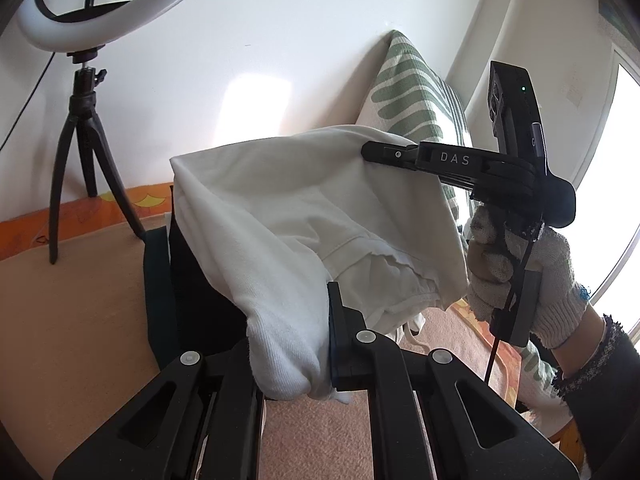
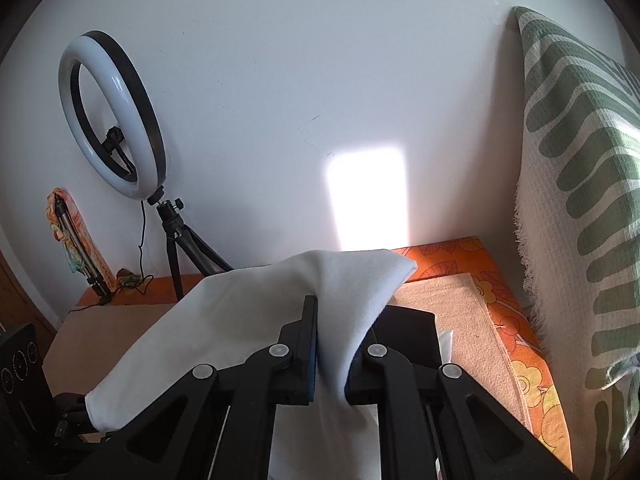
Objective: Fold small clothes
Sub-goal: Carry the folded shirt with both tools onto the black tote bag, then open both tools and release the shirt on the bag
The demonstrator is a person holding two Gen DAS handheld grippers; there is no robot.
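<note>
A white garment with a hem and drawstring [image 1: 304, 216] hangs in the air, stretched between both grippers. My left gripper [image 1: 292, 340] is shut on its near lower edge. My right gripper [image 1: 380, 153], held by a gloved hand [image 1: 520, 264], is shut on its far upper edge. In the right wrist view the white garment [image 2: 256, 304] drapes over my right gripper [image 2: 332, 344], pinched between the fingers, and runs left to the left gripper [image 2: 72, 412]. Dark folded clothes [image 1: 180, 280] lie below it on the beige mat.
A beige mat [image 2: 464, 320] covers an orange patterned sheet [image 2: 520, 312]. A ring light on a black tripod [image 2: 116, 120] stands at the back left against the white wall. A green-striped pillow [image 2: 584, 184] leans at the right. A second small tripod [image 2: 76, 236] stands far left.
</note>
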